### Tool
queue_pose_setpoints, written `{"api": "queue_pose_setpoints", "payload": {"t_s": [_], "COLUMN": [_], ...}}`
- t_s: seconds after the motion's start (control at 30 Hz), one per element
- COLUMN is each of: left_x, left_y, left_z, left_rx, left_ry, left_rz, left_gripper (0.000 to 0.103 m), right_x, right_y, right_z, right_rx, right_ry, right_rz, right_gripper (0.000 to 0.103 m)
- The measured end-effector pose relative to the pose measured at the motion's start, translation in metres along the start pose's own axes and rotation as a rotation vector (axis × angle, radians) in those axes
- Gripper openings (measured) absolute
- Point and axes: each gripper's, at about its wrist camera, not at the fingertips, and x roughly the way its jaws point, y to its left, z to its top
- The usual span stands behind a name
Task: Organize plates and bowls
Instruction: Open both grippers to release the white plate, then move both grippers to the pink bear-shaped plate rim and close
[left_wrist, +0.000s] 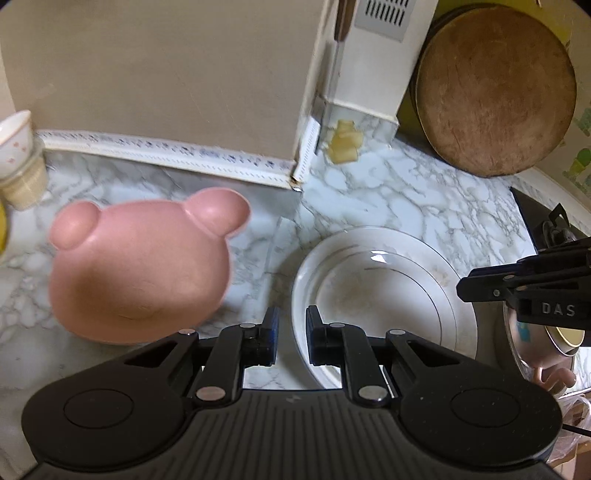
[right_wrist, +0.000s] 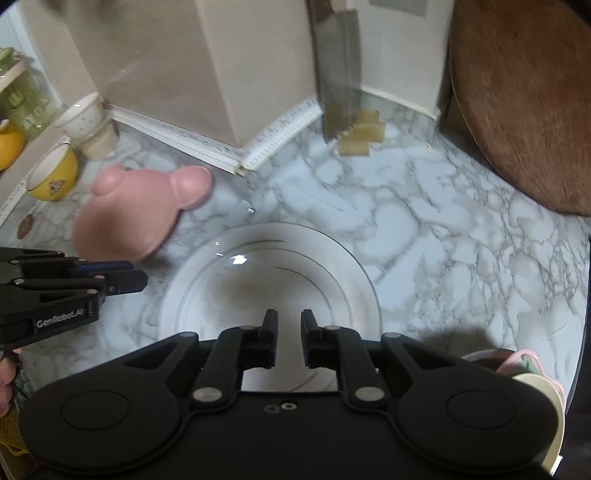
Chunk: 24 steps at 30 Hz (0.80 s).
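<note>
Marble-patterned worktop (left_wrist: 388, 192) fills both views, and two pieces of tableware sit on it. Over on the left, a pink bear-shaped plate (left_wrist: 144, 266) lies with its two round ears pointing toward the wall. Just beside it, a little gap between them, rests a white plate (left_wrist: 373, 291) with thin dark rings, empty and face up.

Left gripper (left_wrist: 291, 328) hangs above the near left rim of the white plate, jaws drawn narrow with only a slim gap and nothing between them. Right gripper (right_wrist: 289, 330) hovers over the middle of the same plate, jaws equally narrow, also empty. Each shows up from the side in the other's view.

Back by the wall, a round wooden board (left_wrist: 495, 92) leans upright on the right, a cleaver (right_wrist: 338, 74) stands blade-down in the corner, and yellowish tape pieces (left_wrist: 345, 142) sit at its foot. Far left, a small white cup (right_wrist: 83, 116) is stacked on a beige one, with a yellow bowl (right_wrist: 53, 173) close by.
</note>
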Motion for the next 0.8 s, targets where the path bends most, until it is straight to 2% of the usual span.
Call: {"api": "queue_pose_setpoints", "payload": {"t_s": [0.13, 0.17, 0.23, 0.3, 0.33, 0.4, 0.43, 0.5, 0.6, 0.7, 0.8], "left_x": [-0.013, -0.017, -0.024, -0.032, -0.037, -0.042, -0.045, -0.048, -0.053, -0.056, -0.057], "left_y": [0.010, 0.013, 0.019, 0.028, 0.032, 0.039, 0.044, 0.054, 0.075, 0.096, 0.115], "left_z": [-0.001, -0.001, -0.002, -0.004, -0.004, -0.005, -0.005, -0.005, -0.006, -0.005, -0.004], "left_rx": [-0.008, -0.010, -0.019, -0.033, -0.038, -0.037, -0.035, -0.038, -0.057, -0.092, -0.111], "left_ry": [-0.026, -0.032, -0.050, -0.079, -0.096, -0.113, -0.116, -0.125, -0.141, -0.143, -0.144], "left_rz": [0.002, 0.003, 0.007, 0.012, 0.017, 0.032, 0.041, 0.062, 0.110, 0.139, 0.172], "left_gripper": [0.015, 0.018, 0.033, 0.060, 0.064, 0.066, 0.066, 0.069, 0.075, 0.075, 0.075], "right_x": [-0.013, -0.015, -0.020, -0.025, -0.026, -0.029, -0.031, -0.033, -0.032, -0.027, -0.016], "right_y": [0.014, 0.017, 0.025, 0.032, 0.035, 0.043, 0.047, 0.055, 0.064, 0.070, 0.075], "right_z": [0.001, 0.001, 0.002, 0.003, 0.004, 0.005, 0.005, 0.007, 0.012, 0.018, 0.025], "right_rx": [-0.014, -0.017, -0.027, -0.033, -0.035, -0.042, -0.047, -0.062, -0.074, -0.062, -0.047], "right_ry": [-0.033, -0.038, -0.054, -0.070, -0.077, -0.091, -0.100, -0.117, -0.132, -0.142, -0.140], "right_rz": [0.014, 0.017, 0.025, 0.034, 0.040, 0.050, 0.056, 0.064, 0.070, 0.079, 0.089], "right_gripper": [0.016, 0.017, 0.020, 0.028, 0.032, 0.057, 0.064, 0.088, 0.093, 0.098, 0.099]}}
